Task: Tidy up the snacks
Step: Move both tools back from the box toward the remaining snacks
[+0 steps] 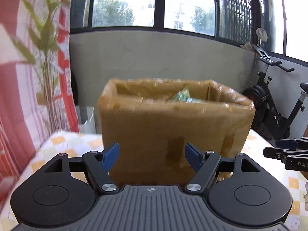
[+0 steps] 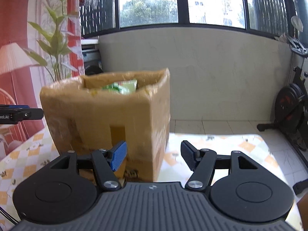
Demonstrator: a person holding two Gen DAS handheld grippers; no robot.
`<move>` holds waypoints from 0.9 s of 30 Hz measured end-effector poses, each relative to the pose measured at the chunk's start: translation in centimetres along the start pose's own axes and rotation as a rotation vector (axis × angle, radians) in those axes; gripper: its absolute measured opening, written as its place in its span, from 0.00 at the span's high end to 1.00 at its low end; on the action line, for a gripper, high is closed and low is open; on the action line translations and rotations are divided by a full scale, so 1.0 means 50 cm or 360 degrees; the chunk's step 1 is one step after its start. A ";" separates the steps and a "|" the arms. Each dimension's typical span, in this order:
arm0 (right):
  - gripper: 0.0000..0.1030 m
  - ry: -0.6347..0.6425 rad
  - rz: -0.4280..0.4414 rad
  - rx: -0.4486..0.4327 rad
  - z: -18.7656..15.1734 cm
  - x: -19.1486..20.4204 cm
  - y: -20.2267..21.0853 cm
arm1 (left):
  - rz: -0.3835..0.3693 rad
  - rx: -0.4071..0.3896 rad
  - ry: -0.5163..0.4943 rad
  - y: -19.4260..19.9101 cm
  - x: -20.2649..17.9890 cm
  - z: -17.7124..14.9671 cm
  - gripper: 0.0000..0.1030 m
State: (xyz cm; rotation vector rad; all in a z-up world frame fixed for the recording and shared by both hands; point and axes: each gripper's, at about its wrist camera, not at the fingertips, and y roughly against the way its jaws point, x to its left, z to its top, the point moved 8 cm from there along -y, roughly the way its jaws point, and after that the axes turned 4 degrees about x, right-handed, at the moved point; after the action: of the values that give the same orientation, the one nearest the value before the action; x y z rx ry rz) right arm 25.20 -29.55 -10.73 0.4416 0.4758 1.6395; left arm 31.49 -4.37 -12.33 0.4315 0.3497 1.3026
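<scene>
Both grippers, left (image 1: pixel 152 154) and right (image 2: pixel 154 155), gape wide and empty; ahead, the tall brown cardboard box (image 1: pixel 173 127) could tip if bumped.

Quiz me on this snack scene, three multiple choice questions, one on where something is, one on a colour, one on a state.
1. Where is the green packet?
A. inside the box
B. on the tablecloth
C. between the right tongs

2. What colour are the pads of the left tongs?
A. red
B. blue
C. white

3. What state are the right tongs in?
A. shut on the packet
B. shut on the box rim
C. open, holding nothing

Answers:
1 A, the packet shows above the box's rim.
2 B, both pads are blue.
3 C, there is a clear gap between the pads with nothing gripped.
</scene>
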 end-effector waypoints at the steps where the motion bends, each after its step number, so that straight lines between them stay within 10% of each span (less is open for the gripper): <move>1: 0.37 -0.0003 0.0000 0.0017 -0.011 0.000 -0.005 | 0.0001 0.0021 0.0010 -0.003 0.003 -0.013 0.25; 27: 0.36 0.0185 -0.0122 0.0523 -0.223 0.029 -0.142 | 0.0037 0.0359 0.0157 -0.061 0.040 -0.209 0.26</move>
State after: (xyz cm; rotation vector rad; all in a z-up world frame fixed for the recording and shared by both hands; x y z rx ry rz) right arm 24.88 -27.93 -23.91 0.5655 0.8459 1.5221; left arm 29.51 -1.90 -22.94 0.5634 0.5790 1.3153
